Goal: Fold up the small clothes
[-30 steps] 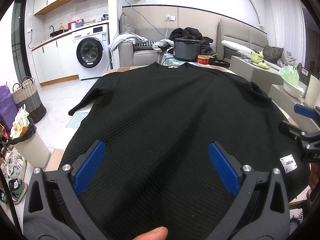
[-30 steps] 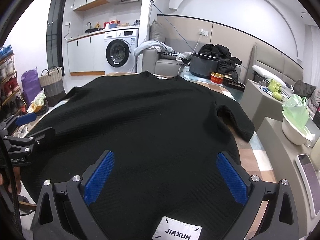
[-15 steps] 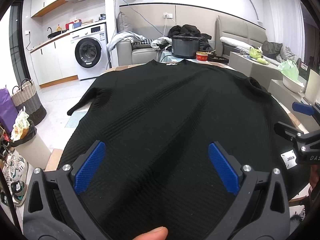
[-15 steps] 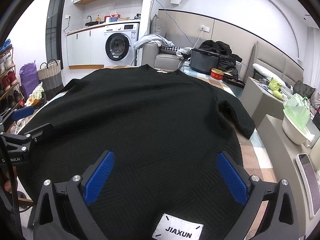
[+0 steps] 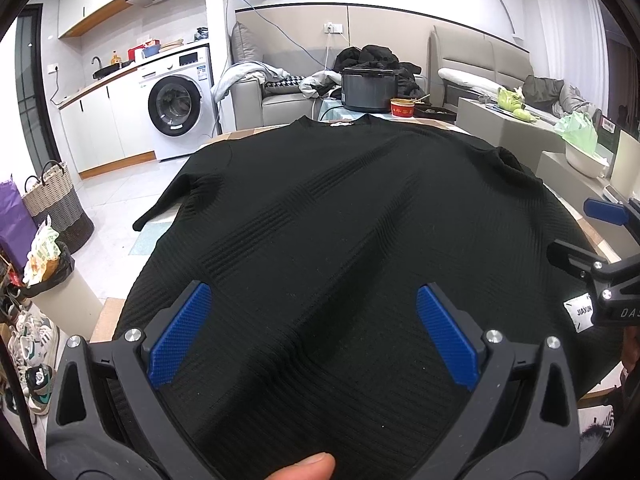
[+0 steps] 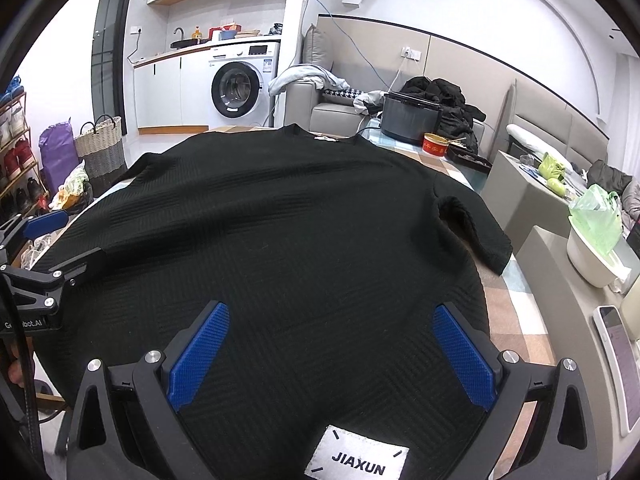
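A black ribbed knit top lies spread flat on the table, collar at the far end, hem nearest me. It also fills the right wrist view, with a white JIAXUN label at the hem and the right sleeve lying out to the side. My left gripper is open, jaws wide apart over the hem's left part. My right gripper is open over the hem's right part, just beyond the label. Each gripper shows at the edge of the other's view.
At the table's far end stand a dark cooker pot and a red bowl. A grey cabinet with a white basin and green bag and a phone stands right. A bin and basket stand left.
Both grippers have dropped slightly lower and nearer over the hem; the top looks a little larger in both views. Both jaws stay open.
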`<state>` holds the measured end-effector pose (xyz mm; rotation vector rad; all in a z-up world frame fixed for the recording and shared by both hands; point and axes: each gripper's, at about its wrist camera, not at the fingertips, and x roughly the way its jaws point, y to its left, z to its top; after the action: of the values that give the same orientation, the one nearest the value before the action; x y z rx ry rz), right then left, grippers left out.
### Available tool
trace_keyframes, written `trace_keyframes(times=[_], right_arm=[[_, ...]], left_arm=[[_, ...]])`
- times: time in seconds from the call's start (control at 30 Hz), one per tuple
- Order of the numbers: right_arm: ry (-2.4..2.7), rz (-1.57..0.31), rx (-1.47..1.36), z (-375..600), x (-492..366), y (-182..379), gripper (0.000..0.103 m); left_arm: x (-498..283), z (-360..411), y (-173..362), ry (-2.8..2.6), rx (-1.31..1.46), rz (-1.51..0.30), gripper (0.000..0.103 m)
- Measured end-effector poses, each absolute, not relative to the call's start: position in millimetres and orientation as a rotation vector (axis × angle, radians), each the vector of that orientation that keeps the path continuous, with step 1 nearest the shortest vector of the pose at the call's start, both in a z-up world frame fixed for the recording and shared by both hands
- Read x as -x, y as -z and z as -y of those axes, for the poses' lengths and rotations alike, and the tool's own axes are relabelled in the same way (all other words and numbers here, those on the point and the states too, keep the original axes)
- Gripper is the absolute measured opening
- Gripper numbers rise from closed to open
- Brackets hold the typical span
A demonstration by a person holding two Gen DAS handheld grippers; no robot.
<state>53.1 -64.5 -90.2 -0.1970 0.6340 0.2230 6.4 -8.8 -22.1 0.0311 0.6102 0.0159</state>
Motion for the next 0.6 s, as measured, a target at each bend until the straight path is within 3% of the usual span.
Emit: trace_keyframes(times=[0.6], right_arm=[[-0.233, -0.643, 0.169, 71.0, -55.0, 91.5, 0.103]], left_arm=[[-7.3, 8.7, 22.9, -0.022, -0.029, -0.608, 0.102]])
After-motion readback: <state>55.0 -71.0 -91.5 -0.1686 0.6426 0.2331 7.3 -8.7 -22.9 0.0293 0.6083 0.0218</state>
